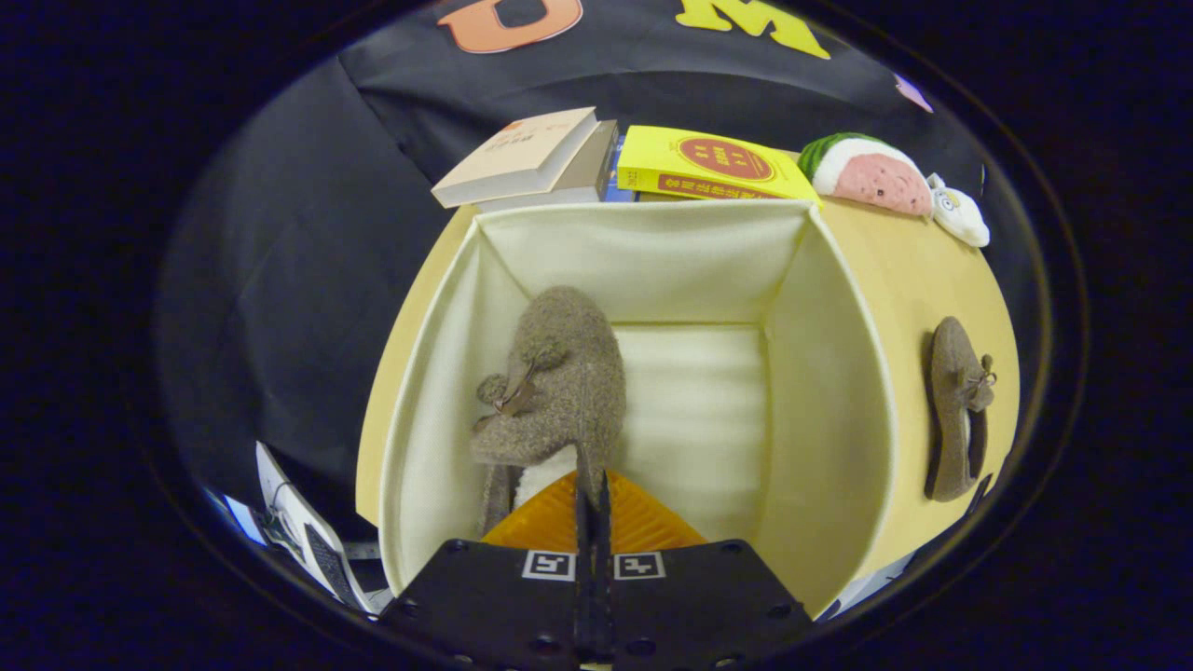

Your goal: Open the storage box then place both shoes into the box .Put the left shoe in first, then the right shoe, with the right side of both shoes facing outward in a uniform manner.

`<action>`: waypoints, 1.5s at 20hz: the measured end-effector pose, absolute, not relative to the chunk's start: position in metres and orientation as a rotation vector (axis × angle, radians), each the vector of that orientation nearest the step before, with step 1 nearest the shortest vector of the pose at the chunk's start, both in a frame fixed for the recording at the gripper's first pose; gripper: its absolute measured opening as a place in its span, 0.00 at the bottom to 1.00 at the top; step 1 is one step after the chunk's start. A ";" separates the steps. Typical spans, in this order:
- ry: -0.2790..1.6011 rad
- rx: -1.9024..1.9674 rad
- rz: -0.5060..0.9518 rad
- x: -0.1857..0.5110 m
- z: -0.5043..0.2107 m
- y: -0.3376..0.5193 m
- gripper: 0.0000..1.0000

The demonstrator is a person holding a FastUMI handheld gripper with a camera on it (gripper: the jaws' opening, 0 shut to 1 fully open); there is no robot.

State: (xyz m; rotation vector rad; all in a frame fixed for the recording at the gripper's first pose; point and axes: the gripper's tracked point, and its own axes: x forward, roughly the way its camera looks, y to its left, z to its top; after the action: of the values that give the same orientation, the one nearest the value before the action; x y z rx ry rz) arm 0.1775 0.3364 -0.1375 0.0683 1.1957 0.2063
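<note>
A cream fabric storage box stands open on the tan table, and I look down into it. My gripper is shut on the heel edge of a brown fuzzy shoe. The shoe hangs inside the box along its left wall, toe pointing away, a small bow on its left side. A second brown shoe with a bow lies on the table outside the box, to the right of its right wall.
Beyond the box lie a stack of pale books, a yellow book and a watermelon-shaped plush with a small white plush. Papers lie below the table's left edge.
</note>
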 end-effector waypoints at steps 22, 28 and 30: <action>0.917 0.002 0.147 0.140 -0.005 0.175 0.96; 0.938 0.050 0.082 0.150 -0.019 0.081 0.96; 0.930 0.050 0.058 0.158 -0.028 0.045 0.96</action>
State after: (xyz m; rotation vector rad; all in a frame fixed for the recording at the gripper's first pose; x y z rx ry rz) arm 0.1581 0.0449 -0.0280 0.0502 0.9303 0.0584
